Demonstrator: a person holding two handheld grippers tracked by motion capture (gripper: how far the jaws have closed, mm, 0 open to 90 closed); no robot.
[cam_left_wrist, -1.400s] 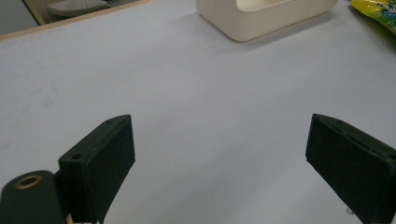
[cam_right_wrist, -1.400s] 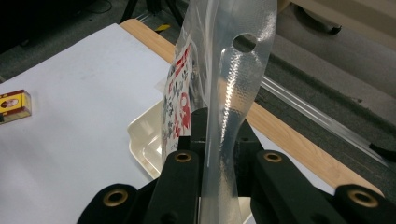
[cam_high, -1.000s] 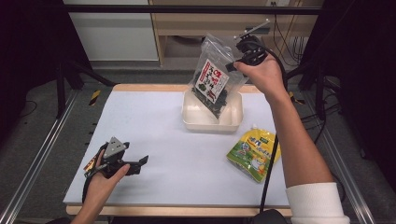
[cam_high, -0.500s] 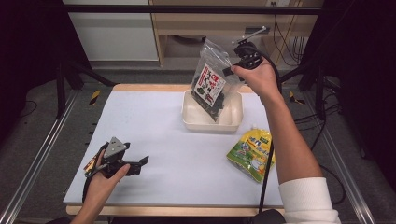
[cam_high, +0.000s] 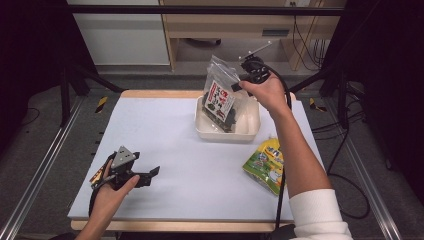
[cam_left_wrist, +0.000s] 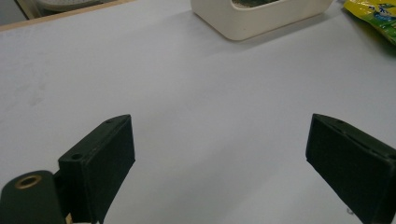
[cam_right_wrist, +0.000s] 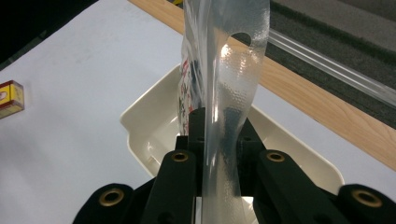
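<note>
One clear bag (cam_high: 220, 97), one tray (cam_high: 250, 131) (one yellow packet (cam_high: 265, 165) apart)

Clear bag (cam_high: 220, 98) hides tray (cam_high: 250, 133) floor; bag label print unreadable.

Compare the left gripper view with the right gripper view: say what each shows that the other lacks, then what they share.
Left gripper view alone: the left gripper, jaws wide apart over bare table, and a yellow-green packet.

Right gripper view alone: the right gripper clamped on a clear snack bag, and a small red-and-yellow box.

Both: the cream tray on the white table.
</note>
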